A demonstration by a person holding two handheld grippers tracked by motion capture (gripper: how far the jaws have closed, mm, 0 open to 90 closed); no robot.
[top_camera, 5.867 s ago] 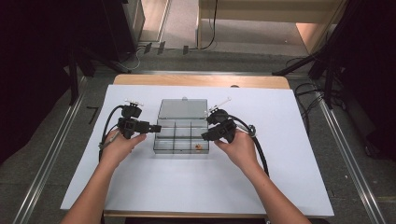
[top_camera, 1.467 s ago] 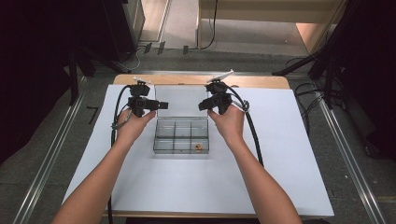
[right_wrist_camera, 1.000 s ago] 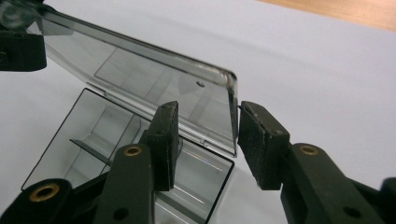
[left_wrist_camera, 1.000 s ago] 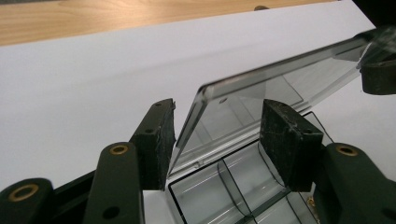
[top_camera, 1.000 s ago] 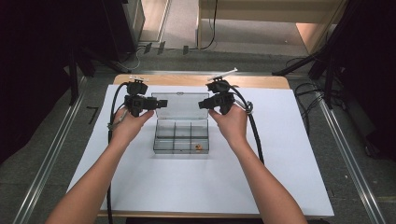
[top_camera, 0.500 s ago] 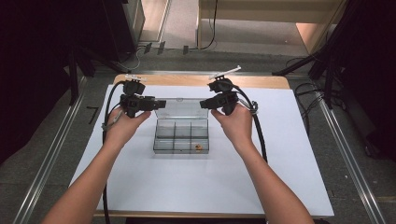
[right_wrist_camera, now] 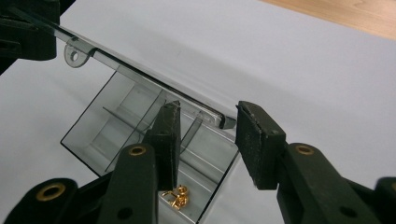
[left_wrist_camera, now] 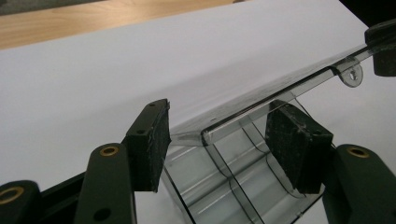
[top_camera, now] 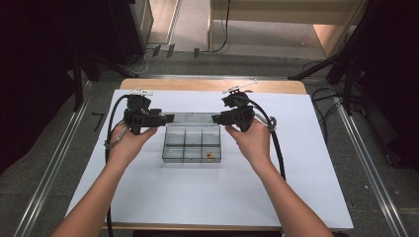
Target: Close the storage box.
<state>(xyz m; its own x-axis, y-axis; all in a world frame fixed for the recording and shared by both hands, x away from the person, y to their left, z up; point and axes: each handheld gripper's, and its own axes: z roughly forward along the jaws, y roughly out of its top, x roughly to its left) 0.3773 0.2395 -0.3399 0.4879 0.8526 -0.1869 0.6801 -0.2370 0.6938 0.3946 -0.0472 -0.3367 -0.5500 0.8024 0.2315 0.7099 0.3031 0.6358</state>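
**Inspector:** Report the box first.

**Assistant:** A clear plastic compartment box (top_camera: 191,143) sits on the white sheet (top_camera: 212,197) at mid-table, divided into small cells. Its hinged lid (top_camera: 192,118) is raised along the far edge. In the front right cell lie small gold-coloured pieces (top_camera: 210,156); the right gripper view shows them too (right_wrist_camera: 176,196).

**Inspector:** The grippers?

**Assistant:** The left gripper (top_camera: 165,118) sits at the lid's left end, the right gripper (top_camera: 217,119) at its right end. In the left gripper view the jaws stand partly apart with the lid's corner (left_wrist_camera: 205,135) between the pads, a gap visible on both sides. The right gripper view shows the same: jaws partly apart, the lid's end (right_wrist_camera: 224,122) between them, not clamped. Whether a pad touches the lid's edge, I cannot tell.

**Inspector:** Surroundings?

**Assistant:** A wooden table edge (top_camera: 207,85) shows beyond the sheet. The lid carries a small hanging tab (left_wrist_camera: 351,74).
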